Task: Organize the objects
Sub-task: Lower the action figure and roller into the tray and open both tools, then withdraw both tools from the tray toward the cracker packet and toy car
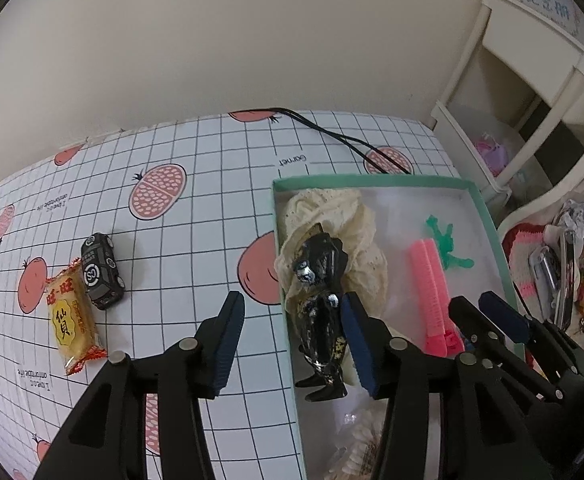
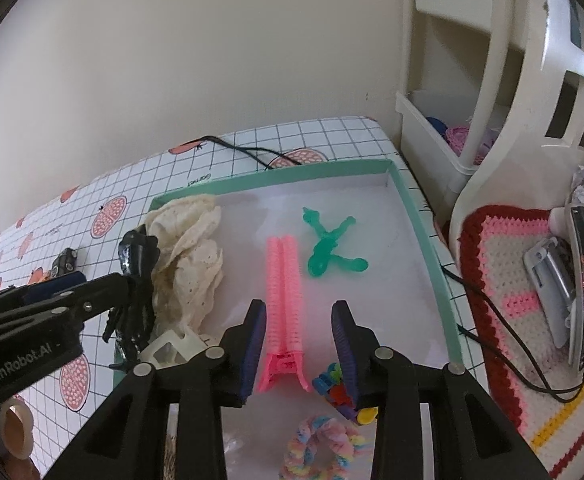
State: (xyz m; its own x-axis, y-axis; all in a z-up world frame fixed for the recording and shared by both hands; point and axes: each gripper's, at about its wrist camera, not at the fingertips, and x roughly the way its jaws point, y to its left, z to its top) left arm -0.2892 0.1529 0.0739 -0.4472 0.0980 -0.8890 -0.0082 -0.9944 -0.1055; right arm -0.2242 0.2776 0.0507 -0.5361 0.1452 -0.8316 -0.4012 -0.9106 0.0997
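Note:
A shallow box with a teal rim (image 2: pixel 276 174) lies on the gridded tablecloth. Inside are a cream lace cloth (image 2: pixel 188 256), a black figure (image 1: pixel 320 312), a pink hair clip (image 2: pixel 284 288) and a green toy figure (image 2: pixel 328 240). My left gripper (image 1: pixel 294 344) is open over the box's left edge; the black figure lies between its fingers, close to the right one. My right gripper (image 2: pixel 300 344) is open low over the box, its fingers on either side of the pink clip's hinge end. Out on the cloth to the left lie a black toy car (image 1: pixel 102 270) and a yellow snack packet (image 1: pixel 72 320).
A pastel scrunchie (image 2: pixel 324 448), a colourful block toy (image 2: pixel 336 388) and a white plastic piece (image 2: pixel 172 348) sit at the box's near end. A tape roll (image 2: pixel 16 428) lies near left. A black cable (image 2: pixel 252 152) crosses the far edge. A white shelf (image 2: pixel 452 140) and a crochet mat (image 2: pixel 504 280) holding a phone stand to the right.

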